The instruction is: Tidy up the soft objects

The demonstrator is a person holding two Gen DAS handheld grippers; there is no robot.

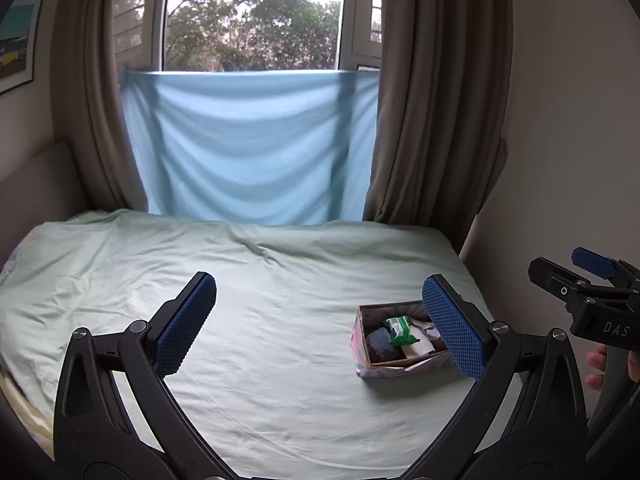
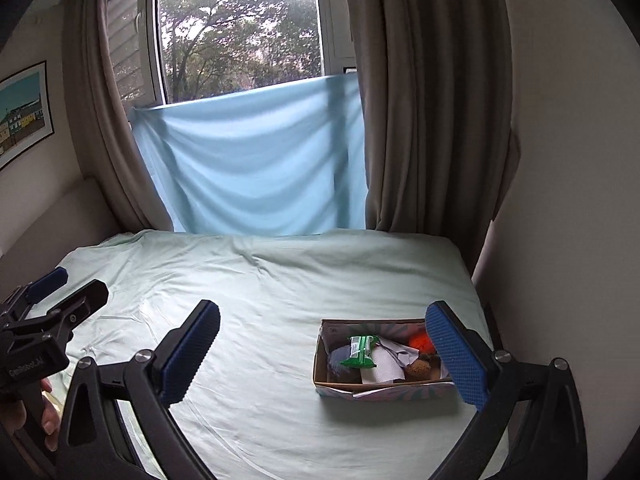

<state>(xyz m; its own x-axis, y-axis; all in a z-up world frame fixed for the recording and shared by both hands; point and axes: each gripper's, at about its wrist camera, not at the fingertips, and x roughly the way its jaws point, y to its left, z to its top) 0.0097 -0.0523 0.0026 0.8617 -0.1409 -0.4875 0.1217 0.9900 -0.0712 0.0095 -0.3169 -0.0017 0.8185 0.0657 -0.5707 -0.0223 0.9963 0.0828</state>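
A small open cardboard box with a patterned outside sits on the pale green bed sheet, near the right edge. Inside lie a green packet, a grey-blue soft lump, white cloth, a brown plush piece and an orange fluffy ball. My left gripper hovers open and empty over the bed, left of the box. My right gripper is open and empty too, held back from the box, which shows by its right finger.
A light blue cloth hangs across the lower window behind the bed, between brown curtains. A wall runs close along the bed's right side. A padded headboard lies left. A hand holds the left gripper's handle.
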